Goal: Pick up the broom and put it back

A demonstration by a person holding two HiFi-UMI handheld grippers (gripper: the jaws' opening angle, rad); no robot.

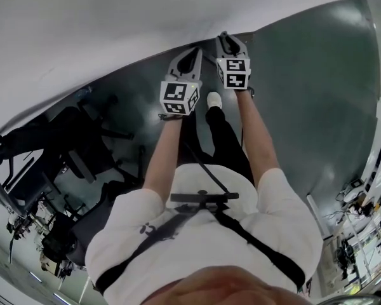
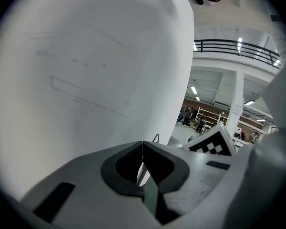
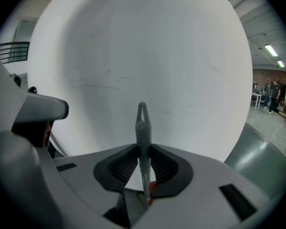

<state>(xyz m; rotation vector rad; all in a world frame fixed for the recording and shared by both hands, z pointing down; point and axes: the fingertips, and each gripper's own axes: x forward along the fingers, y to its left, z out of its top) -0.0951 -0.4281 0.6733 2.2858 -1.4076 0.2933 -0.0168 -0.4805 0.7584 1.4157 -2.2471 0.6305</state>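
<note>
Two grippers, one broom. Your right gripper (image 1: 227,40) clamps the broom (image 3: 142,128) by its grey handle; the long axis stands upright in the right gripper view, hanging-loop end up, before the white wall (image 3: 133,56). Your left gripper (image 1: 194,53), just beside it, has its jaws together on nothing.

From the person's head, one camera looks steeply down to the dark floor (image 1: 317,107). Cameras on the left hand-held gripper (image 2: 142,147) and right hand-held gripper (image 3: 142,151) face, close up, the white column (image 2: 86,70) all three views share.
</note>
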